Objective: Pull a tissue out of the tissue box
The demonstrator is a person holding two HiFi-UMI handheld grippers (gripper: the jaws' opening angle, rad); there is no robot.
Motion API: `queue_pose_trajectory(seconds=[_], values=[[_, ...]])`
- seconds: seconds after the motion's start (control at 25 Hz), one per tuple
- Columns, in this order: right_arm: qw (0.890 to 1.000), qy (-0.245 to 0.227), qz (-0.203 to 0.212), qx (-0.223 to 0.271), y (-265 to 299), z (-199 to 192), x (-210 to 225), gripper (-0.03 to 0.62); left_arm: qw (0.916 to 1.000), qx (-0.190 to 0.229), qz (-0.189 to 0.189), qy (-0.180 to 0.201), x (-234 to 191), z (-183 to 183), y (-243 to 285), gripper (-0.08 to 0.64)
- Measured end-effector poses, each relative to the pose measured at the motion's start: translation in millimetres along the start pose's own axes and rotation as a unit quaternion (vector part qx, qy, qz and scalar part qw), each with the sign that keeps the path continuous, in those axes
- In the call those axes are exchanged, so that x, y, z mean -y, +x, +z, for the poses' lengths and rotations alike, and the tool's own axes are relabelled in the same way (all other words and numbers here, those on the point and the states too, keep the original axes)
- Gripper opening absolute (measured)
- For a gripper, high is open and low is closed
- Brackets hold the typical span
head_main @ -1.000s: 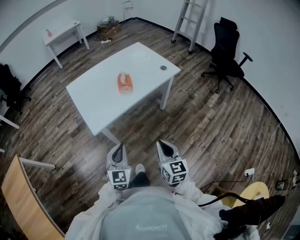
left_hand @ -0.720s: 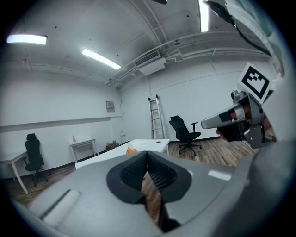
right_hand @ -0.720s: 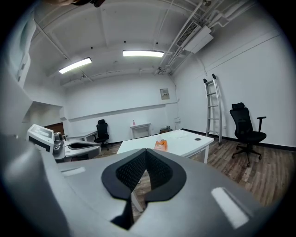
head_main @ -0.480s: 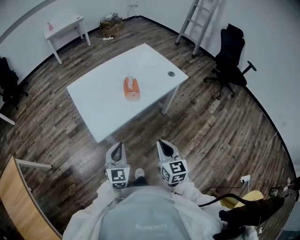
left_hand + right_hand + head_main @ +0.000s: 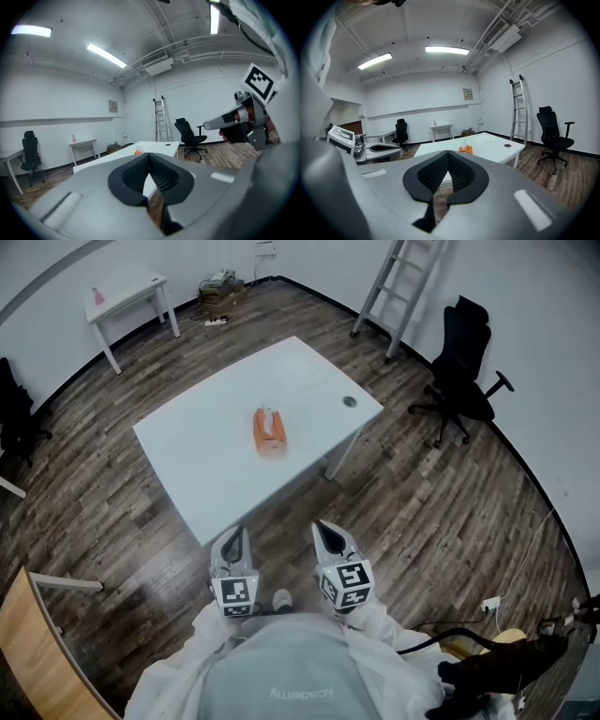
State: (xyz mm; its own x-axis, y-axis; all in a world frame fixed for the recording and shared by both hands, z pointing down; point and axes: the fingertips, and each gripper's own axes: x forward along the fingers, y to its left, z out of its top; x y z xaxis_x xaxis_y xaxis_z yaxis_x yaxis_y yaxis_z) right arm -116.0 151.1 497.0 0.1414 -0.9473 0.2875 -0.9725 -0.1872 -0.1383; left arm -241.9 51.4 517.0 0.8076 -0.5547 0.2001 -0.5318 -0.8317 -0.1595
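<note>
An orange tissue box with a white tissue sticking up from its top sits near the middle of the white table. Both grippers are held side by side in front of the person's body, short of the table's near edge and well away from the box. My left gripper is shut with nothing in it, and my right gripper is likewise shut and empty. In the left gripper view the box shows small, far beyond the closed jaws. The right gripper view shows the box on the table ahead.
A black office chair stands to the right of the table and a ladder leans on the far wall. A small white side table is at the back left. A wooden panel stands at the near left on the wood floor.
The table and tissue box have drawn nearer in the head view as the person walked towards them. Both grippers stayed shut in front of the body.
</note>
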Motion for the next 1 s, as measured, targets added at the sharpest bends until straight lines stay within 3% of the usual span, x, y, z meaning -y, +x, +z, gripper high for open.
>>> queue_pose_trajectory(seconds=[0.6,1.0], values=[[1.0,-0.003,-0.021,-0.006,8.9,5.5,15.3,0.0,0.9998,0.002,-0.02,-0.008,2.9,0.8,24.7,0.0],[1.0,0.001,0.01,-0.014,50.7,9.0,35.0,0.0,0.9997,-0.022,0.009,-0.006,-12.0,-3.4,56.5,0.0]])
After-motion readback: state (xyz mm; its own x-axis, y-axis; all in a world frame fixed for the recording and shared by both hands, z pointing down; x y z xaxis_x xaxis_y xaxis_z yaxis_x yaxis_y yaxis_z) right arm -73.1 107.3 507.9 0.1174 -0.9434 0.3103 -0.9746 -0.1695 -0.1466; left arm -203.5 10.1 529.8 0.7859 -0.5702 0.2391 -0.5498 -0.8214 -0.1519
